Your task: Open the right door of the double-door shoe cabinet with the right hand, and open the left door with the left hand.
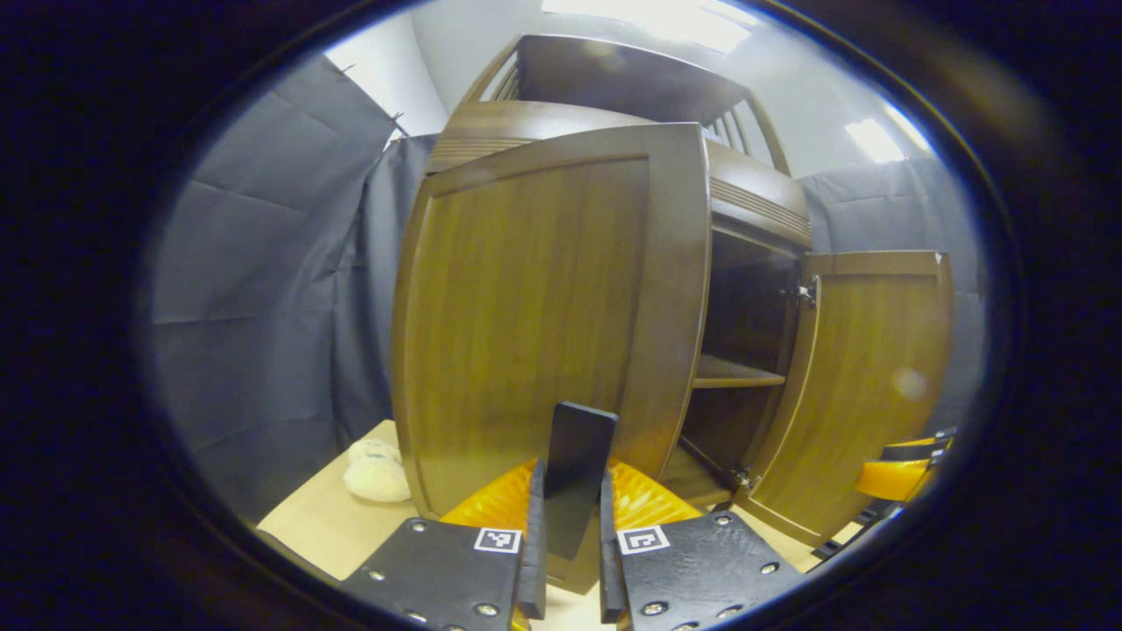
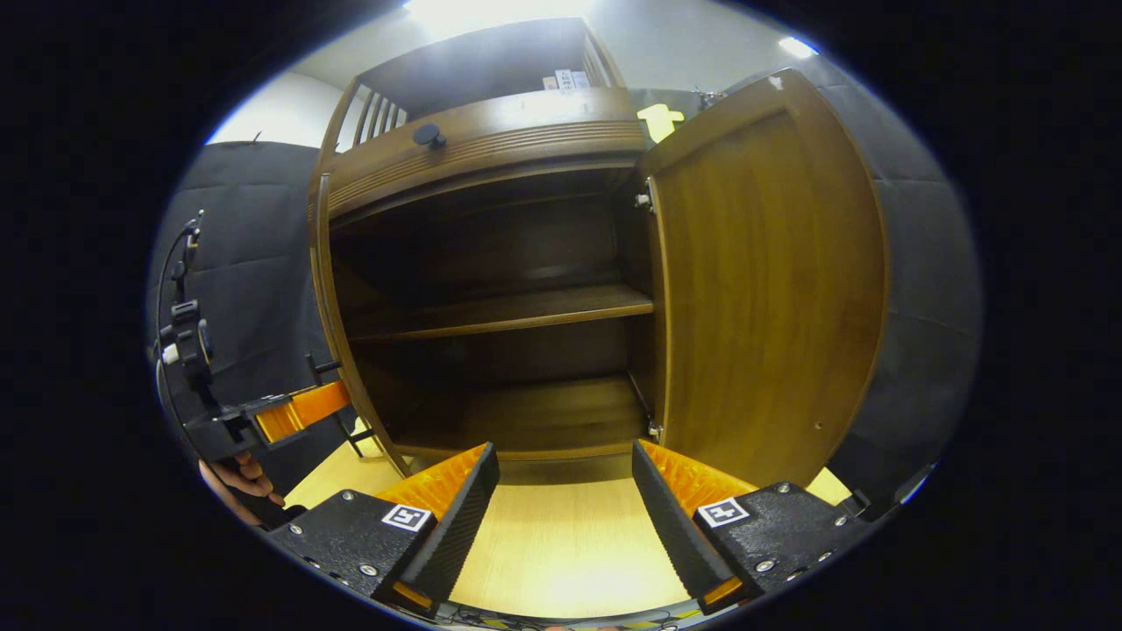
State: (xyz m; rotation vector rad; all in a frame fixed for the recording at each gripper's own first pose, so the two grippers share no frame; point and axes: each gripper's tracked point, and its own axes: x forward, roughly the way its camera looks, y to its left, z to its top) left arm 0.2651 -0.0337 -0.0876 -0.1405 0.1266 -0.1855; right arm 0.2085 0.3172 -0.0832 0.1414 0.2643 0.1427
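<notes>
The brown wooden shoe cabinet (image 1: 754, 202) stands close ahead. Its left door (image 1: 526, 307) is swung partway out, and my left gripper (image 1: 570, 478) is shut on the dark upright handle (image 1: 578, 438) at that door's free edge. The right door (image 1: 868, 377) stands wide open, with the right gripper (image 1: 903, 473) low beside it. In the right gripper view, my right gripper (image 2: 565, 451) is open with nothing between its fingers, facing the dark interior and its middle shelf (image 2: 508, 311). The right door (image 2: 763, 289) is at the right, the left door (image 2: 323, 289) edge-on at the left, with the left gripper (image 2: 289, 412) behind it.
A white plush toy (image 1: 377, 473) lies on the light wooden floor (image 2: 561, 543) left of the cabinet. Grey cloth walls (image 1: 263, 289) close in both sides. A hand (image 2: 241, 478) holds the left gripper. A dark knob (image 2: 428, 134) sits on the cabinet's upper panel.
</notes>
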